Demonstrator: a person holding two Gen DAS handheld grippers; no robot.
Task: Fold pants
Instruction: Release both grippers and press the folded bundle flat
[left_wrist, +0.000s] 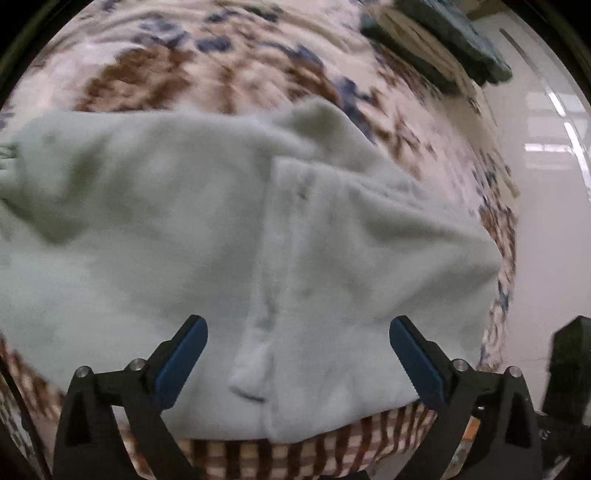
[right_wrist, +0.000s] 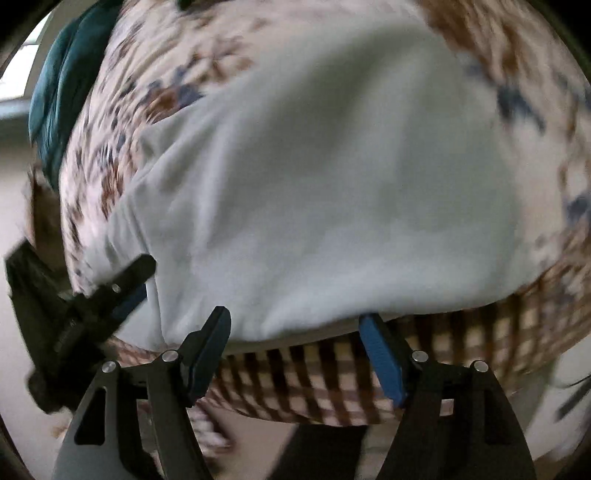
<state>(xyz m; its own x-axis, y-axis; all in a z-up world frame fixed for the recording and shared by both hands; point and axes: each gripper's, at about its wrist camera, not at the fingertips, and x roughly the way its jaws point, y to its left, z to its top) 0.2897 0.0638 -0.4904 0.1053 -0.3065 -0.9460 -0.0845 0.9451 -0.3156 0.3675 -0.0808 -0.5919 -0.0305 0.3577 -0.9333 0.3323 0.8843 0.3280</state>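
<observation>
The pale mint fleece pants (left_wrist: 229, 236) lie spread on a bed with a floral cover (left_wrist: 207, 74). In the left wrist view my left gripper (left_wrist: 298, 326) is open, its blue pads over the near edge of the pants around a vertical seam. In the right wrist view the pants (right_wrist: 332, 184) fill the middle. My right gripper (right_wrist: 295, 317) is open at their near hem, holding nothing. The left gripper (right_wrist: 110, 295) shows at the left of that view, at the pants' left edge.
A brown checked blanket edge (right_wrist: 314, 376) hangs below the pants at the bed's front. A dark teal folded cloth (left_wrist: 458, 40) lies at the far corner of the bed, also in the right wrist view (right_wrist: 62, 92). Pale floor (left_wrist: 546, 221) lies beyond the bed's right side.
</observation>
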